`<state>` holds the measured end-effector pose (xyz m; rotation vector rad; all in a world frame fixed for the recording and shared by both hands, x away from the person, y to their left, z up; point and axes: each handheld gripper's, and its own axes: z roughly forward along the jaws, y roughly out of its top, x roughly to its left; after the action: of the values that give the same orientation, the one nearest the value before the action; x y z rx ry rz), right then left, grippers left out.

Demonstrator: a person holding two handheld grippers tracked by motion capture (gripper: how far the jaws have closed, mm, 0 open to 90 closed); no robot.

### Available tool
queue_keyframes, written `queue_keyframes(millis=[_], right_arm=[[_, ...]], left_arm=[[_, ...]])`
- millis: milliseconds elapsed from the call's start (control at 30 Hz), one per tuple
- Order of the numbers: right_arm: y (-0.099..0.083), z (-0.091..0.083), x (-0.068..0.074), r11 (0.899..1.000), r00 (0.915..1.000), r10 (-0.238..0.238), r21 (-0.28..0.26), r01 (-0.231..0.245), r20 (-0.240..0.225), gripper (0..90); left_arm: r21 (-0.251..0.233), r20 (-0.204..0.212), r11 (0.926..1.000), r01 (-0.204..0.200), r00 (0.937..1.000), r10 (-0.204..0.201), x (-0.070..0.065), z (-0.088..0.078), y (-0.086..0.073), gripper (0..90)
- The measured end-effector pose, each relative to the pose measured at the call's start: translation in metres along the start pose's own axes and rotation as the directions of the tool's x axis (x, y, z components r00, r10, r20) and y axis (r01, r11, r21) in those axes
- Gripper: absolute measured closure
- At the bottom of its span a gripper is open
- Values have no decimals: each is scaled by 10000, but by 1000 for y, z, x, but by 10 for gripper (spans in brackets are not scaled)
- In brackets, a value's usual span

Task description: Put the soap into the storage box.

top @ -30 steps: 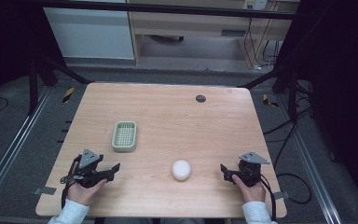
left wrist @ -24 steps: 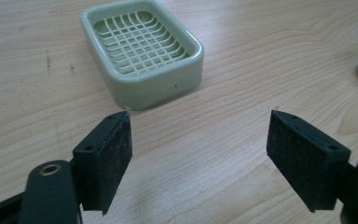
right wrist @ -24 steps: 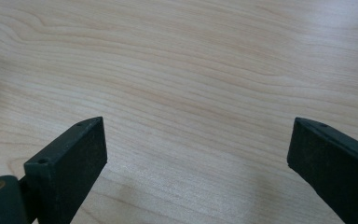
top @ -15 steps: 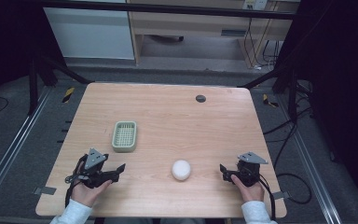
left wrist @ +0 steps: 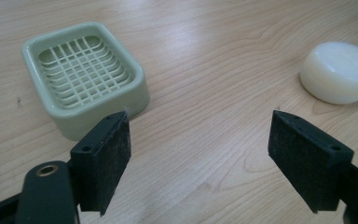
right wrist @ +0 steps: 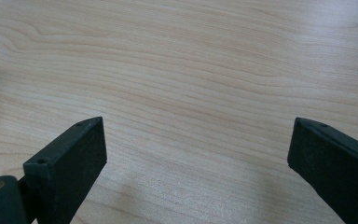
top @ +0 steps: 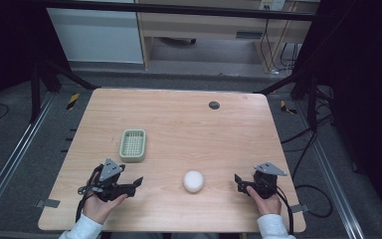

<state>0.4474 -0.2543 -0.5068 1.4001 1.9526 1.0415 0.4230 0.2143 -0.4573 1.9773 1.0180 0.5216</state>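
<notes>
The white soap bar [top: 193, 181] lay flat on the wooden table [top: 189, 124], near its front edge and roughly midway between the two grippers. The left gripper [top: 135, 183] hovered to the left of the soap, its jaws spread wide with nothing between them; in the left gripper view the soap [left wrist: 339, 72] sat beyond the right jaw, untouched. The green soap dish [top: 133, 145] stood farther back and to the left of the soap, well apart from it, just behind the left gripper. The right gripper [top: 238, 182] was held to the right of the soap, jaws wide open over bare wood, holding nothing.
</notes>
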Motion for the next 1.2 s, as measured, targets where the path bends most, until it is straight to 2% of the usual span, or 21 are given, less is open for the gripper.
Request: queue_keyframes(millis=[167,267,500,1200], right_arm=[[0,0,0,10000,10000,31,13,-31,-9,49],[-1,0,0,10000,10000,28,24,-28,-42,48],[-1,0,0,10000,10000,7,0,-7,-74,49],[0,0,1,10000,10000,-3,5,3,-89,50]], left_arm=[[10,159,10000,-64,9999,64,-5,1,4,207],[84,282,9996,-281,9992,278,-9,4,7,206],[64,426,9987,-506,9978,502,-17,8,14,205],[-220,1050,9961,-857,9906,875,-45,25,44,205]])
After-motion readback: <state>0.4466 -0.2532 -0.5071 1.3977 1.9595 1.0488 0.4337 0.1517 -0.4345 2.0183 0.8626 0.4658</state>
